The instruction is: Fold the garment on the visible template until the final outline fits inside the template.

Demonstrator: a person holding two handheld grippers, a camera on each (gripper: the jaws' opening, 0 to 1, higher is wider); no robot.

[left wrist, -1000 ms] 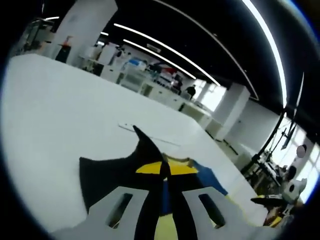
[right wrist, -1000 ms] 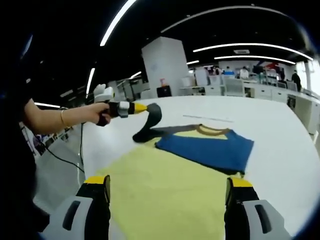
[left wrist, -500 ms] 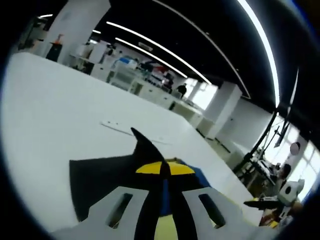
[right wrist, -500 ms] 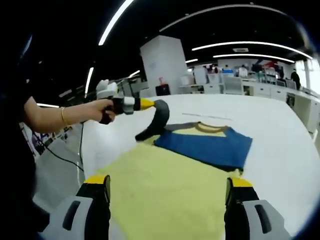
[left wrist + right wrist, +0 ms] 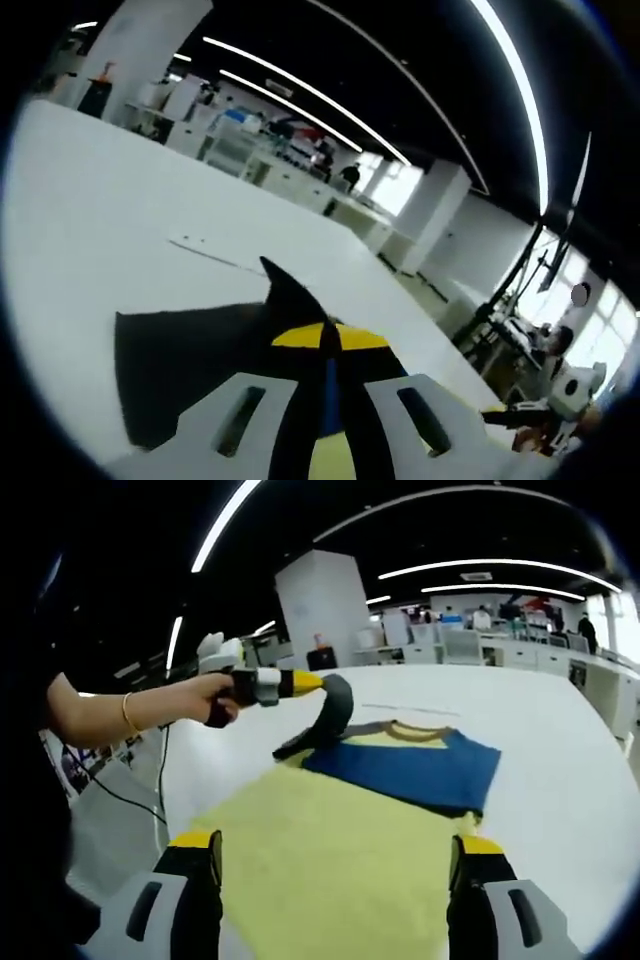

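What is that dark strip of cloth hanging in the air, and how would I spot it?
Start at the white table and find the yellow and blue shirt lying flat on it. At the shirt's far left corner, a dark grey sleeve arches up off the table. It is the one part of the shirt lifted, pinched in the left gripper held by a person's hand.

The right gripper (image 5: 335, 880) has two light grey jaws, each with a long slot cut in it, and the fingers (image 5: 195, 865) are black with a yellow band on top. The left gripper (image 5: 328, 345) has pale grey slotted jaws and black fingers with yellow tips. In the right gripper view the left gripper has a black handle, a white part behind it and a yellow front; a thin black cable hangs below. The hand (image 5: 218, 695) wears a thin gold bracelet, and the sleeve (image 5: 35, 710) is dark.
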